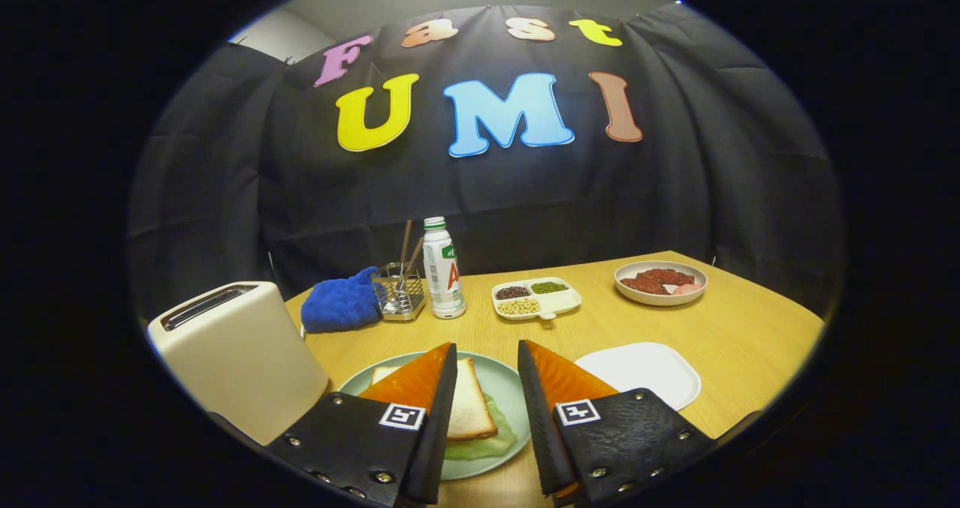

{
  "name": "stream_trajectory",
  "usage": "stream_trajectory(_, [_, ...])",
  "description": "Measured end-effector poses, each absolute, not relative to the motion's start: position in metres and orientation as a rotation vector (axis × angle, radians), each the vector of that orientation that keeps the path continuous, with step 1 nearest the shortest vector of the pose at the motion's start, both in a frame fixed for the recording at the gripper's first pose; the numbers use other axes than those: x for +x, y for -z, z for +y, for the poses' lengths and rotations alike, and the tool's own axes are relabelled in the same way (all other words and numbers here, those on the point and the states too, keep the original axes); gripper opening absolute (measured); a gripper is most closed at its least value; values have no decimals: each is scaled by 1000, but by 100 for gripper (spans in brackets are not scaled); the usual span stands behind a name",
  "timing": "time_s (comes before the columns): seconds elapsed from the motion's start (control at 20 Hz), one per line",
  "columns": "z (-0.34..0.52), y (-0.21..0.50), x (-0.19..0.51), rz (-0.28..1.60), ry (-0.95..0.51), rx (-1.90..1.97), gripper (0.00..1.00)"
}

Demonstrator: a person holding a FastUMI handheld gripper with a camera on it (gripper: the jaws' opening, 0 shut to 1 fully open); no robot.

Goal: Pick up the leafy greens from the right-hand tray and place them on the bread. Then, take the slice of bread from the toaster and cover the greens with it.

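Wooden table (pixel 750 328) carries everything. Cream toaster (pixel 240 358) stands at the left, slot up top. Green plate (pixel 504 388) sits between and under the fingers, holding a bread slice (pixel 471 410) lying on top of the leafy greens (pixel 480 448); greens peek out beneath the bread's near edge. White tray (pixel 645 373) right of the plate, bare. Gripper (pixel 487 358) hangs above the plate, fingers spread wide, gripping nothing. Farther back: blue mitt (pixel 341 302), bowl of meat (pixel 660 281), divided dish of beans (pixel 537 298), wire utensil holder (pixel 397 292), bottle (pixel 442 268).
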State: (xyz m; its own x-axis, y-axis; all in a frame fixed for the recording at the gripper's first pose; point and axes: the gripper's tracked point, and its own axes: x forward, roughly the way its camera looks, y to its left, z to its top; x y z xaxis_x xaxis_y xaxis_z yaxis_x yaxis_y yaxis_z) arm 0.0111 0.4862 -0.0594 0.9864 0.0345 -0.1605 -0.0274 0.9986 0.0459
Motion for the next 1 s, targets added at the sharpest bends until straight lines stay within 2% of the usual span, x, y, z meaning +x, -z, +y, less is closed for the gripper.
stream_trajectory(0.55, [441, 52, 16, 169, -92, -6, 49])
stream_trajectory(1.0, [351, 41, 17, 120, 7, -61, 49])
